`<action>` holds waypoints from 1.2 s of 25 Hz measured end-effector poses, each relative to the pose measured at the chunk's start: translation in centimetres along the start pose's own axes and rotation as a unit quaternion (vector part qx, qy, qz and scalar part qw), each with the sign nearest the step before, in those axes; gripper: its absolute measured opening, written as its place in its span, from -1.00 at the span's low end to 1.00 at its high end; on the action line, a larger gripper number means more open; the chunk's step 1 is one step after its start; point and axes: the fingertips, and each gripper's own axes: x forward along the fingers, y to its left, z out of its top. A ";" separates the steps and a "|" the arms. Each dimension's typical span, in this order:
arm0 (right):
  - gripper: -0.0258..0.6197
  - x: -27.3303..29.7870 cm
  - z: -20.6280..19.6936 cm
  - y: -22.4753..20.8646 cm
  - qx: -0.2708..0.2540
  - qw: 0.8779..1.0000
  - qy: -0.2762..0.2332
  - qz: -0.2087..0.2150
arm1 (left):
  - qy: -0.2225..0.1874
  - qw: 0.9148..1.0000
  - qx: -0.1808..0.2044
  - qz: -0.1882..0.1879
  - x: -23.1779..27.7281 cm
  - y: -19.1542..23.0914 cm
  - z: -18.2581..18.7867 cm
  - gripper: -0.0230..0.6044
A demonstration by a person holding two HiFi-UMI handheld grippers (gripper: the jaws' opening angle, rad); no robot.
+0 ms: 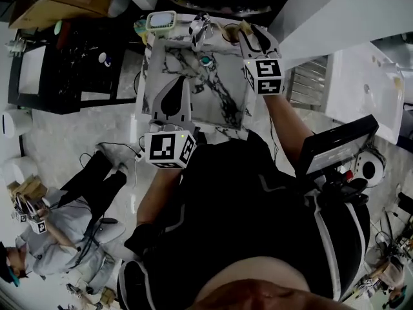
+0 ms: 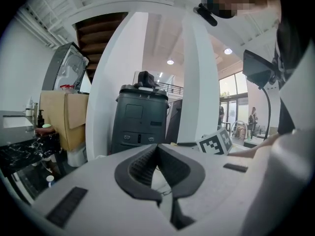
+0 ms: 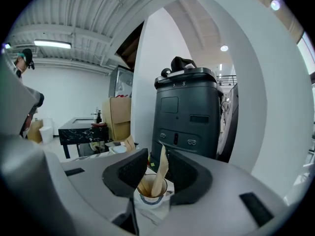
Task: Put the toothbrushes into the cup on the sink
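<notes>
One flat tan toothbrush [image 3: 161,173] is leaned in one round amber cup [image 3: 147,196] on veined marble sink [image 1: 193,95] | right gripper [image 3: 156,153] is released, jaws apart around it | left gripper [image 2: 157,146] is clenched on nothing

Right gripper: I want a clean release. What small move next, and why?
Probably lift the right gripper straight up, clear of the cup. Its jaws stand apart and the toothbrush leans inside the cup, so nothing seems left to hold.

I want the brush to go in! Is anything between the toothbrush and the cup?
Nothing visible is in the way. The wooden toothbrush already stands inside the cup, between the jaws of the open right gripper.
</notes>
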 end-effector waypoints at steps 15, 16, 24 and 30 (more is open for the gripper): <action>-0.53 -7.8 6.2 1.3 0.045 0.997 -0.051 -0.048 | -0.028 0.994 0.018 -0.103 -0.6 -0.8 3.8 -0.91; -0.56 -8.3 6.6 1.6 0.046 0.996 -0.054 -0.046 | -0.029 0.994 0.018 -0.107 -0.5 -0.7 4.0 -0.91; -0.76 -12.8 8.9 2.9 0.054 0.993 -0.065 -0.080 | -0.054 0.989 0.006 -0.138 -0.8 -0.8 6.5 -0.91; -0.78 -15.4 9.2 2.8 0.049 0.992 -0.070 -0.092 | -0.051 0.986 0.009 -0.159 0.1 -2.1 6.5 -0.91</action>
